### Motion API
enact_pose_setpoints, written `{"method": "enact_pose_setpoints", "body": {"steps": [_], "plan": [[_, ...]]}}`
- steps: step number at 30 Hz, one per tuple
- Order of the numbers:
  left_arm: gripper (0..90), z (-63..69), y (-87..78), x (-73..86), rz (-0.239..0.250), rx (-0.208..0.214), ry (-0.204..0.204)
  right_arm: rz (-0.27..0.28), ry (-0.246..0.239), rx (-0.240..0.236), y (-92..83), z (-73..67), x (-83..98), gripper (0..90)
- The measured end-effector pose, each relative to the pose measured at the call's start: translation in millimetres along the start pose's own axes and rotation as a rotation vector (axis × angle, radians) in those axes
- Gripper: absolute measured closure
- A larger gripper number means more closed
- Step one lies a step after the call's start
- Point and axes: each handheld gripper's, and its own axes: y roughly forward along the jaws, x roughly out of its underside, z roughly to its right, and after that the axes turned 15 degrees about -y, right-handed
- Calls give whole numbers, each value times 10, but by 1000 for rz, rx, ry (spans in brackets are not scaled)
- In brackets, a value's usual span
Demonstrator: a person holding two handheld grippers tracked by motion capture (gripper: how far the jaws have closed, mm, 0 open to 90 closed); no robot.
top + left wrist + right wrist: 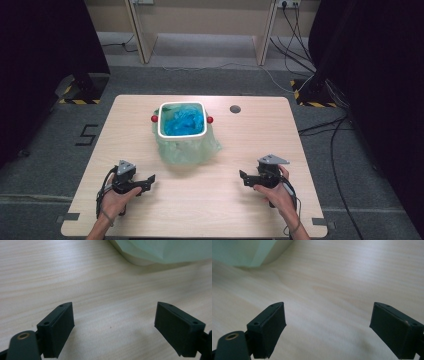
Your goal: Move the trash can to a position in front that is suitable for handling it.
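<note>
Approach is the step in hand, as I judge it: both tools sit short of the bin [181,120], a small white-rimmed container near the middle of the table [250,210], lined with a pale green bag [187,148] that drapes down its outside and holds crumpled blue material [184,122]. Nothing is gripped yet. The left hand-held gripper [149,179] rests low on the near-left side of the bin, its jaws spread wide and pointing inward and slightly toward the bin; the left gripper view shows bare wood between them and the bag's hem just ahead. The right hand-held gripper [243,175] mirrors it on the near-right side of the bin, jaws likewise spread wide and empty, pointing inward. Each hand grips its tool from behind, forearms coming in from the near edge. The next move likely calls for bringing both forward to the bin and closing on the loose bag film at either side, taking thin plastic only.
</note>
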Motion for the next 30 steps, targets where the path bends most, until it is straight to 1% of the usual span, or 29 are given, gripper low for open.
{"method": "enact_pose_setpoints", "body": {"steps": [3, 10, 13, 16, 18, 19, 21, 23, 26, 27, 30], "plan": [[150, -3, 18, -88, 23, -19, -12, 25, 0, 2, 55, 33, -149, 130], [150, -32, 44, -303, 45, -19, -13, 72, -1, -1, 195, 104, -518, 132], [149, -77, 60, -411, 60, -24, -25, 80, -5, -2, 260, 123, -662, 132], [148, -122, 82, -534, 77, -47, -44, 84, -4, -8, 332, 133, -798, 133], [149, -143, 103, -619, 87, -39, -51, 88, -3, -8, 388, 141, -882, 134], [149, -151, 117, -662, 90, -43, -51, 90, 1, -10, 416, 143, -923, 135], [149, -164, 157, -741, 98, -56, -51, 93, 11, -12, 475, 152, -1000, 136], [149, -172, 208, -809, 100, -64, -55, 89, 2, -5, 535, 161, -1068, 136], [150, -175, 287, -900, 106, -74, -61, 87, 8, -3, 617, 162, -1155, 136], [151, -168, 311, -925, 106, -72, -61, 87, 13, -4, 646, 159, -1179, 136], [167, -147, 375, -981, 98, -43, -69, 83, 30, -13, 738, 150, -1230, 136]]}}
